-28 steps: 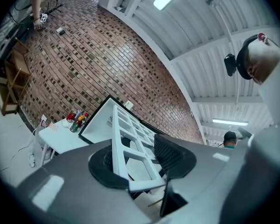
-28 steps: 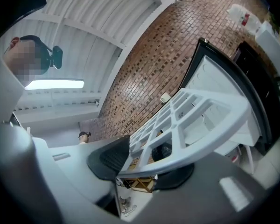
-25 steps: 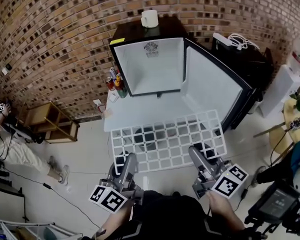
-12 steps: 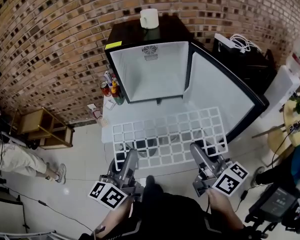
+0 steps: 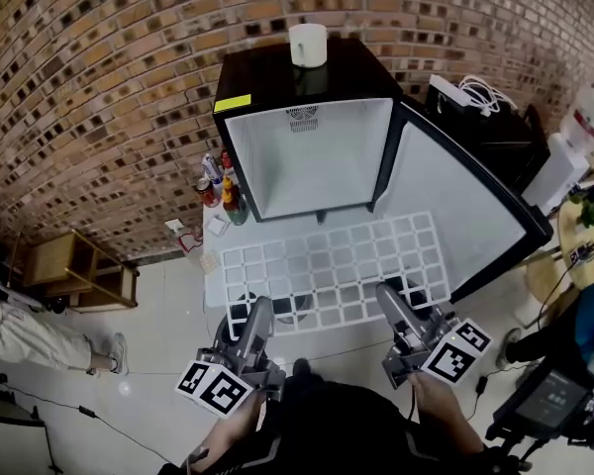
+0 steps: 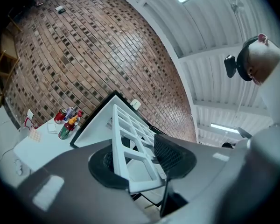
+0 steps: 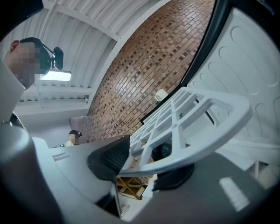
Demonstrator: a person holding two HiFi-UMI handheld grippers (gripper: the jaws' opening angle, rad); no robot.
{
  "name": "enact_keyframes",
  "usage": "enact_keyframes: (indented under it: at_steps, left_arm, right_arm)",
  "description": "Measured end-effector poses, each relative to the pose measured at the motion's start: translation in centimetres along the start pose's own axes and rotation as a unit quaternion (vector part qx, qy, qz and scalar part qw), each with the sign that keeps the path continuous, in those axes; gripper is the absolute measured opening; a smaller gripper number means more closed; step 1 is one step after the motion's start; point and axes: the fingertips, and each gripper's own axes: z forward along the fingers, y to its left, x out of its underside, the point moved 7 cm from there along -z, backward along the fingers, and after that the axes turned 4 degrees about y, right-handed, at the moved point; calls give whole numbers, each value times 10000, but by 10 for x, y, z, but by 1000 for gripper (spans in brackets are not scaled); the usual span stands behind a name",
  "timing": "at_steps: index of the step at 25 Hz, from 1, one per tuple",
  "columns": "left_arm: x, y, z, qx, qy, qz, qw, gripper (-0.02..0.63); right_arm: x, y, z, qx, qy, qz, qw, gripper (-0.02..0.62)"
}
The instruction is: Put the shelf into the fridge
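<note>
While both grippers clamp its near edge, the shelf [image 5: 332,270] hangs roughly level in front of the fridge [image 5: 307,156], its far edge just short of the fridge's mouth and not yet inside. The fridge's door [image 5: 455,216] stands swung wide at the fridge's right, its white inner face close beside the shelf's right edge. Bottles [image 5: 228,191] stand at the fridge's left front corner, near the shelf's far left corner. A mug [image 5: 308,45] sits on the fridge's top. The shelf is a flat white grid of square openings with rounded corners. The left gripper [image 5: 260,310] and the right gripper [image 5: 388,300] each have both pads pressed on the grid's near rim.
</note>
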Motion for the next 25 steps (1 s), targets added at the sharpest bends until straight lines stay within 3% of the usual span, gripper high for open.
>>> enact_keyframes:
  at_steps: [12, 19, 25]
  left_arm:
    - [-44, 58, 27, 336, 206, -31, 9992, 155]
    - [-42, 86, 51, 291, 322, -207, 9988, 156]
    - [-50, 98, 83, 100, 301, -151, 9994, 156]
  right_arm:
    - [7, 6, 61, 287, -218, 96, 9993, 141]
    - [7, -13, 87, 451, -52, 132, 9989, 144]
    - [-8, -43, 117, 317, 24, 258, 9992, 144]
